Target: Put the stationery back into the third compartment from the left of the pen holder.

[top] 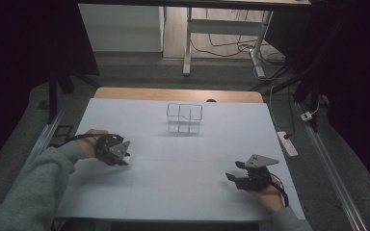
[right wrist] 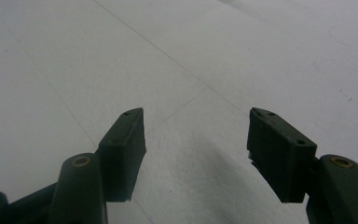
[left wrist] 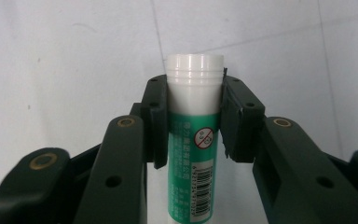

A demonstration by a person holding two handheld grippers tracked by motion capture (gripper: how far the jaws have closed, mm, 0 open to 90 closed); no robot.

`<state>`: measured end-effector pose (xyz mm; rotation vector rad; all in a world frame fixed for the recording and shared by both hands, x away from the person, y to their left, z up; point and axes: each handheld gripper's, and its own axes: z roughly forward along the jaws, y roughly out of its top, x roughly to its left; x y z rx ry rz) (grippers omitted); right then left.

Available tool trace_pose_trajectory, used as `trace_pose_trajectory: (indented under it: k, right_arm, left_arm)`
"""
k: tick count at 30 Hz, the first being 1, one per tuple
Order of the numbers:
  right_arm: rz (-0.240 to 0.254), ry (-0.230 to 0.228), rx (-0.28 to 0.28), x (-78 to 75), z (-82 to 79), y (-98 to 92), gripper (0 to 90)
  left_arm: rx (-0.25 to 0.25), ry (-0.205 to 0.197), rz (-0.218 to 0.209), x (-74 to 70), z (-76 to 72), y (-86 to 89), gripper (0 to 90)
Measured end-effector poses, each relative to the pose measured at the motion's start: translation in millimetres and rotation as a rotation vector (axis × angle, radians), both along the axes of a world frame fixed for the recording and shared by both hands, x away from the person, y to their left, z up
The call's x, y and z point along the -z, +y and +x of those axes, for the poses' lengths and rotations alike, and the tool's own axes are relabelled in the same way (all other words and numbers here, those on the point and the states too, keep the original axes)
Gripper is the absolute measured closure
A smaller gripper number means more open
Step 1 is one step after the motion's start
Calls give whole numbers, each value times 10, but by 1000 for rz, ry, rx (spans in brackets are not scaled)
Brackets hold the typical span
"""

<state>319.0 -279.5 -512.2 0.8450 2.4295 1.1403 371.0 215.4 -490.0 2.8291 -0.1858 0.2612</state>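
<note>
We see a wooden table (top: 125, 92) under a white sheet (top: 173, 192); a clear compartmented box (top: 184, 118) stands on it.

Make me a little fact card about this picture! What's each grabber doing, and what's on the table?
left gripper: shut on the glue stick, pads pressing its sides just below the white cap
glue stick: green label, white cap
right gripper: open, nothing between its jaws, over bare table
clear divided box: stands alone at the far middle
table: covered with white sheet
</note>
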Motion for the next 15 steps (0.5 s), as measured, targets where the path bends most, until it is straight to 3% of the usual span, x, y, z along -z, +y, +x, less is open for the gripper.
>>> trace_pose_trajectory:
  k: [8, 15]
  right_arm:
    - [1, 1, 3, -5, -1, -4, 361]
    - [8, 2, 3, -8, -1, -9, 360]
  left_arm:
    - [-122, 2, -145, -75, -24, 50, 650]
    - [-183, -10, -253, -157, -105, 73, 650]
